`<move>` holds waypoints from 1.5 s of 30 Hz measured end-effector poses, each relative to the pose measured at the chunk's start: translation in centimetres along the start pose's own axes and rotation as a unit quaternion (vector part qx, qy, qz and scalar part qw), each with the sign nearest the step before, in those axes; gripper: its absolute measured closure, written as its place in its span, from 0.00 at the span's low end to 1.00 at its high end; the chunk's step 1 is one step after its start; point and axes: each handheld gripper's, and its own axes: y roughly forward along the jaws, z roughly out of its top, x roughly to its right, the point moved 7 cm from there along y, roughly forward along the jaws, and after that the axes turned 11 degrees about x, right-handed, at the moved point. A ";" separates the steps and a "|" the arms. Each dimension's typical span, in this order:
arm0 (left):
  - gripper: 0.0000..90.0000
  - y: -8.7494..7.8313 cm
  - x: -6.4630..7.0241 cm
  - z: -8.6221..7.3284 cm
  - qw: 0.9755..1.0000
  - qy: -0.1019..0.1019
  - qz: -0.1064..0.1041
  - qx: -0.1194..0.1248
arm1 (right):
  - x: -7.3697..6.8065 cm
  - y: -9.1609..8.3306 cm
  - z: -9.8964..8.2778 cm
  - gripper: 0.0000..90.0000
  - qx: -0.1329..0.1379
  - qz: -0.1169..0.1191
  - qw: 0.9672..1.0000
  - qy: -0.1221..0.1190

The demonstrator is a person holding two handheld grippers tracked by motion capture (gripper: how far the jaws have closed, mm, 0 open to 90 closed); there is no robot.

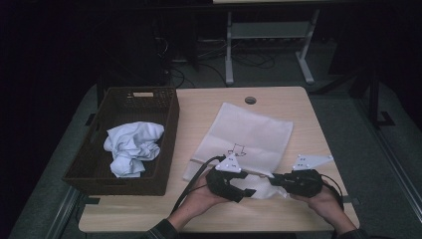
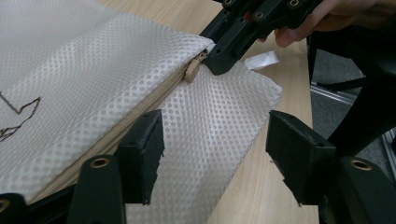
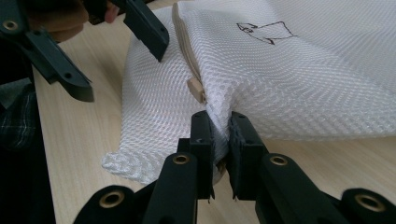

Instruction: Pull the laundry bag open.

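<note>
A white mesh bag with a black line drawing lies flat on the wooden table. Its beige zipper runs along the near edge, with the zipper pull close to the corner. My right gripper is shut on a fold of mesh just below that pull, and it reaches in from the top of the left gripper view. My left gripper is open, its jaws straddling the bag's corner flap without pressing it. From above, the left gripper and right gripper face each other at the bag's near corner.
A dark woven basket stands at the table's left side with a crumpled white cloth inside. A small white tag sticks out by the bag's corner. Bare wood lies between basket and bag. The table's front edge is close below both hands.
</note>
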 end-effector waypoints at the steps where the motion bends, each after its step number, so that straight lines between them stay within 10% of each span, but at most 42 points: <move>1: 0.44 0.1 0.0 0.0 1.000 0.000 -0.001 0.000 | -0.1 0.0 0.0 0.90 0.001 0.001 1.000 0.000; 27: 0.92 2.2 -0.4 0.6 1.000 0.008 -0.011 0.003 | -1.8 0.2 0.6 0.91 0.014 0.026 1.000 -0.009; 45: 0.97 2.1 -0.3 0.5 1.000 0.001 -0.018 -0.007 | -2.0 0.2 0.4 0.92 0.014 0.016 1.000 -0.011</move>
